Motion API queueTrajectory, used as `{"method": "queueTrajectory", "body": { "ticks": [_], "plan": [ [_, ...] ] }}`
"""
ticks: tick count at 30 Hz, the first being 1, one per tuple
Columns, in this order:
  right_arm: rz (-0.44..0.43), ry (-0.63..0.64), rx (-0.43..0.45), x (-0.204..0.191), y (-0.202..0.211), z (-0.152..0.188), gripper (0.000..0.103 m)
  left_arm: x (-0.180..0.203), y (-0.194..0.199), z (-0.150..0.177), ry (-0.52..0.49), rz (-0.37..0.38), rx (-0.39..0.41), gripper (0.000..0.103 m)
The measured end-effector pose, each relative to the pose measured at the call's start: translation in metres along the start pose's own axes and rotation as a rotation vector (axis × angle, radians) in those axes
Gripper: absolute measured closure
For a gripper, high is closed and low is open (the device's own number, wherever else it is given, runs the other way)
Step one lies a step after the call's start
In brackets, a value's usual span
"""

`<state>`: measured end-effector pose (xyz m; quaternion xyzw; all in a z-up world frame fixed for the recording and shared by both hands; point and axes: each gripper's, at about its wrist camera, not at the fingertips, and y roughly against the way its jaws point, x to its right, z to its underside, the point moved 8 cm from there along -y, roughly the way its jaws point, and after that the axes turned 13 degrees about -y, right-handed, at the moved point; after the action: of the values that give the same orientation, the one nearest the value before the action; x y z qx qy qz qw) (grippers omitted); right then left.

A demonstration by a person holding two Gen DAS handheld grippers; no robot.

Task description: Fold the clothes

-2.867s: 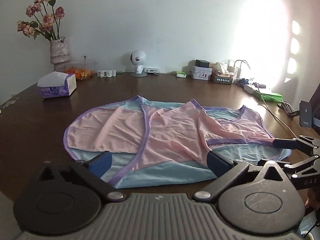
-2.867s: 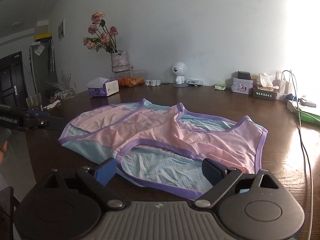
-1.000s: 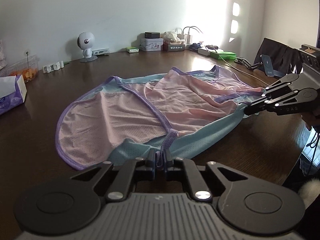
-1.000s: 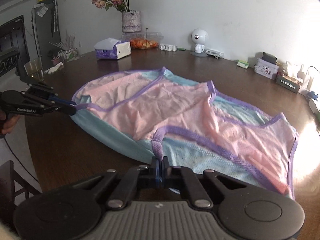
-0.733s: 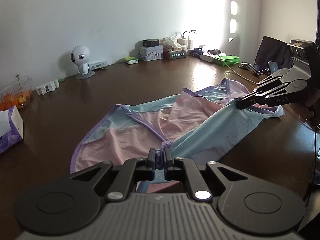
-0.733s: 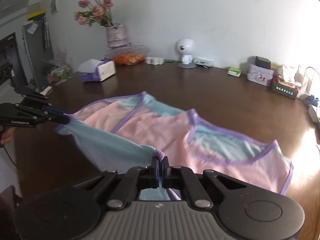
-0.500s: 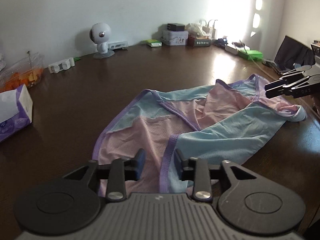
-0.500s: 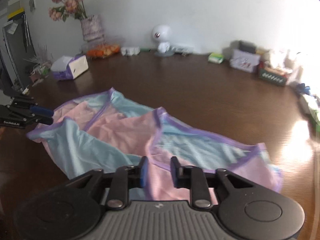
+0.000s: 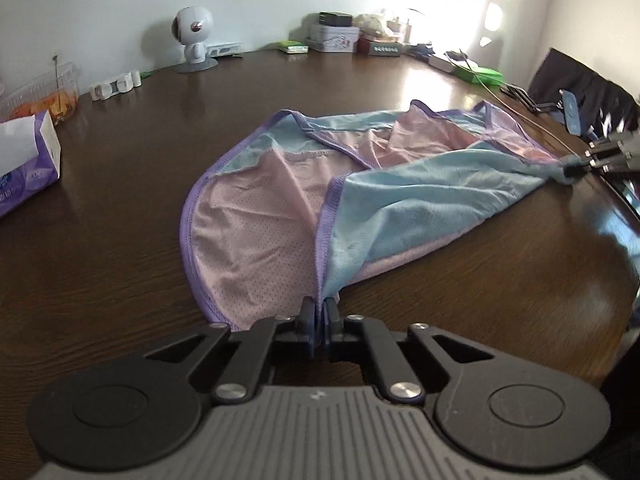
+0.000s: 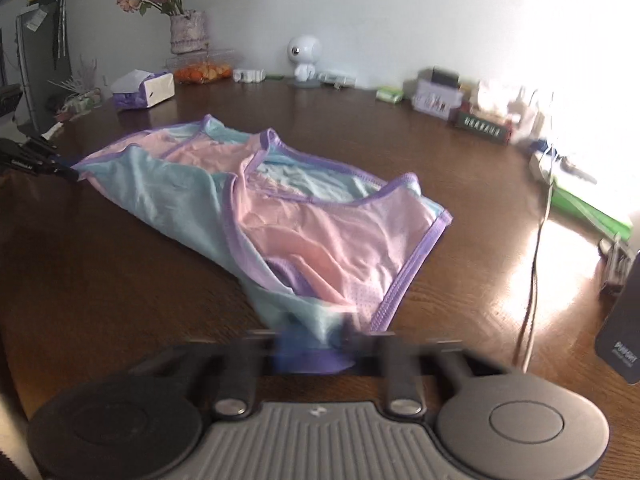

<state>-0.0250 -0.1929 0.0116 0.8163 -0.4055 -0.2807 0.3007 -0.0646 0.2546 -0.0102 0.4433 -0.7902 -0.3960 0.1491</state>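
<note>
Right, garment (image 9: pixel 288 216) is on the table (image 9: pixel 120 264), centre of both frames: pink and blue mesh with purple binding, a blue panel laid over the pink along the near side in the left wrist view. That looks like one lengthwise fold already down, but it's loose and rumpled.

Left gripper (image 9: pixel 319 322): jaws pinched together at bottom centre of its frame, with the purple-bound edge where blue meets pink running straight into the gap. Clamped on the garment's near end.

Right gripper (image 10: pixel 310 346): motion-blurred at bottom centre of its own frame. Blue and purple fabric sits bunched at the fingertips, but I can't tell if the jaws are closed on it or parted. In the left wrist view it shows at the right edge (image 9: pixel 600 156), tips touching the blue corner there, which looks drawn out to a point towards them; also blurred.

Key relation: the cloth's long axis runs between the two grippers. From the left camera it goes from bottom centre up to the right edge; from the right camera, from bottom centre up to the left edge, where the left gripper (image 10: pixel 36 160) shows. Each tool is at one end, so neither is nearer the middle.

My read: any end-to-end fold turns on that axis, one end carried along it towards the other. If the right grip is slack, that corner will slip.

Clutter is well clear: tissue box (image 9: pixel 28 160) at the left edge, cable (image 10: pixel 536 256) at the right side of the right wrist frame.
</note>
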Motion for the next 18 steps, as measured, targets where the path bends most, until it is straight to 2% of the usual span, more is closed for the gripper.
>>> {"method": "queueTrajectory", "body": {
  "ticks": [5, 8, 9, 10, 12, 14, 15, 18],
  "plan": [
    [-0.008, 0.015, -0.044, 0.015, 0.010, 0.013, 0.099, -0.011, 0.008, -0.002, -0.033, -0.013, -0.023, 0.099],
    [-0.025, -0.001, -0.132, 0.025, -0.006, -0.002, 0.096, -0.007, 0.002, 0.003, -0.048, 0.002, -0.065, 0.094],
    [-0.001, -0.008, -0.170, 0.029, -0.016, -0.001, 0.091, -0.008, 0.002, 0.006, -0.038, 0.001, -0.070, 0.088],
    [0.030, -0.001, -0.191, 0.031, -0.022, 0.002, 0.082, -0.010, 0.006, 0.007, -0.019, -0.005, -0.060, 0.085],
    [0.055, -0.002, -0.170, 0.031, -0.019, 0.000, 0.069, -0.014, 0.016, 0.008, 0.024, -0.017, -0.027, 0.074],
    [0.070, -0.006, -0.145, 0.031, -0.015, -0.002, 0.068, -0.015, 0.023, 0.005, 0.050, -0.005, 0.004, 0.070],
    [0.051, -0.016, -0.119, 0.028, -0.009, -0.004, 0.067, -0.014, 0.024, 0.002, 0.049, 0.006, 0.010, 0.070],
    [0.039, -0.021, -0.087, 0.020, -0.010, -0.010, 0.066, -0.016, 0.010, -0.001, 0.001, 0.000, -0.043, 0.071]
  ]
}}
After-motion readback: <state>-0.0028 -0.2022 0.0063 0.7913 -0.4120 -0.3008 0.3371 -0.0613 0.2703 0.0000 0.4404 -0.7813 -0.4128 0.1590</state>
